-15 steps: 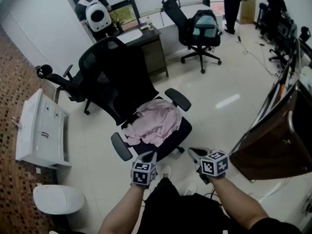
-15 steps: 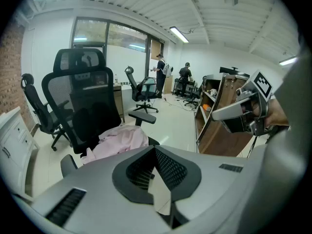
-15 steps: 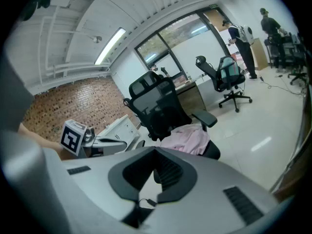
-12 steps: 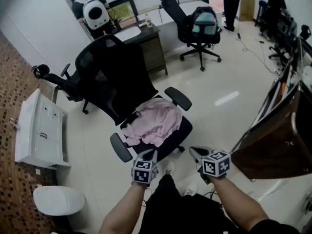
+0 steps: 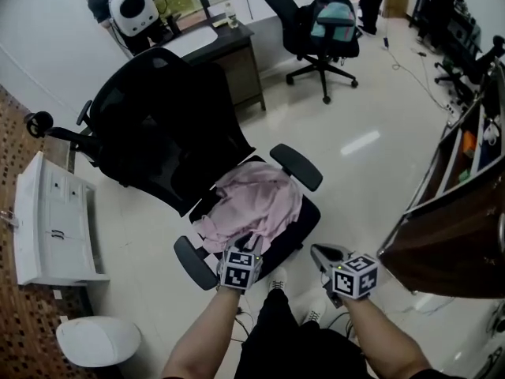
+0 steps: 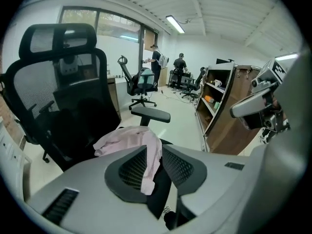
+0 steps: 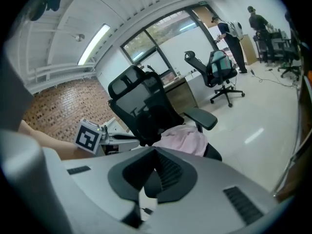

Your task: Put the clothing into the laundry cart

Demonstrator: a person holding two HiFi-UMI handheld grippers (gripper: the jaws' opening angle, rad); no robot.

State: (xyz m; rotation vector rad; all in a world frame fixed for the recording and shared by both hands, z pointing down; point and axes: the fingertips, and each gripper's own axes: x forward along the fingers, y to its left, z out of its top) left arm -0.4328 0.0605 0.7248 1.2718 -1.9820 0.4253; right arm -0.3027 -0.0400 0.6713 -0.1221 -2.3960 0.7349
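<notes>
A pink garment [image 5: 252,204] lies crumpled on the seat of a black office chair [image 5: 306,224], and one edge hangs over the seat's front. In the left gripper view the garment [image 6: 129,139] is straight ahead. My left gripper [image 5: 246,242] has reached that near edge. Its jaws stand a narrow gap apart, and the hanging pink strip shows in the gap. My right gripper [image 5: 317,251] hovers to the right of the seat, shut and empty, and the garment [image 7: 185,141] lies beyond it. No laundry cart shows in any view.
The chair's armrests [image 5: 296,166] flank the seat, with its tall mesh back behind. A white cabinet [image 5: 51,219] and a round white object [image 5: 99,339] stand at the left. Wooden shelving [image 5: 450,227] is close on the right. A desk, another chair [image 5: 323,30] and people are farther back.
The head view has moved closer over the chair. My left gripper has advanced from in front of the seat up to the garment's near edge. The right gripper has kept its place beside it.
</notes>
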